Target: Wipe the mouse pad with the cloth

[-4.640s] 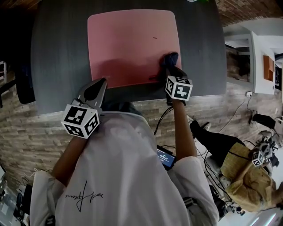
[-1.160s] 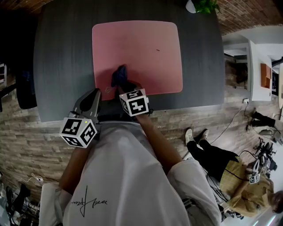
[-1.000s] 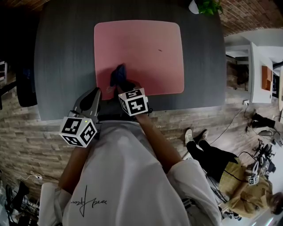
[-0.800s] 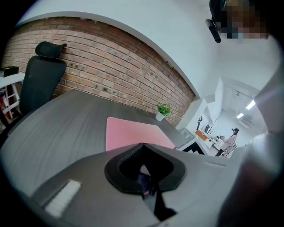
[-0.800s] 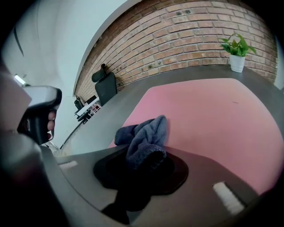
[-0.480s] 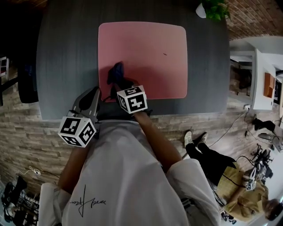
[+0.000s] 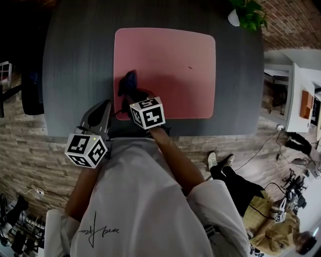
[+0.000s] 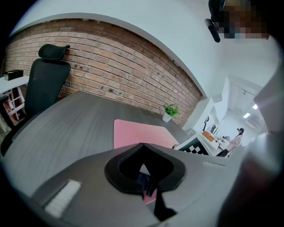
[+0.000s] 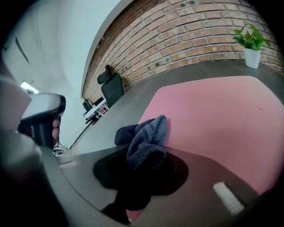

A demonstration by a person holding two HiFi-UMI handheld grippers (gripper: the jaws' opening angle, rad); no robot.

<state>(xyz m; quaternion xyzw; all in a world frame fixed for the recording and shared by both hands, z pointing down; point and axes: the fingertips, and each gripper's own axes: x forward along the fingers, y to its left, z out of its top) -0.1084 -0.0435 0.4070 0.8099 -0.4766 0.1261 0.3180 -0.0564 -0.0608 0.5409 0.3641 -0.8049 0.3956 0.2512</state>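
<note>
Head and gripper views of a pink mouse pad (image 7: 165, 73) lying flat on a dark grey desk (image 7: 75, 60). The right hand-held gripper (image 7: 131, 96) has its jaws clamped on a bunched dark blue cloth (image 7: 128, 83). The cloth sticks out past the jaw tips and rests on the mouse pad close to its left edge, in the part nearest the person. In the right gripper view the cloth (image 9: 144, 137) fills the gap of the right hand-held gripper (image 9: 142, 164), and its free folds lie on the mouse pad (image 9: 213, 124) at that pad's border with the bare desk (image 9: 120, 117). The left hand-held gripper (image 7: 104, 106) is off the mouse pad, just beside its near left corner, above the desk's front edge. In the left gripper view its jaws (image 8: 143, 146) meet at the tips with nothing between them. The mouse pad (image 8: 137, 133) lies ahead of them on the desk (image 8: 66, 124). A small dark mark (image 7: 190, 67) sits on the mouse pad right of its centre, well apart from the cloth. A potted plant (image 7: 248, 12) stands beyond the mouse pad's far right corner, and an office chair (image 8: 44, 84) stands off the desk to the mouse pad's left.
</note>
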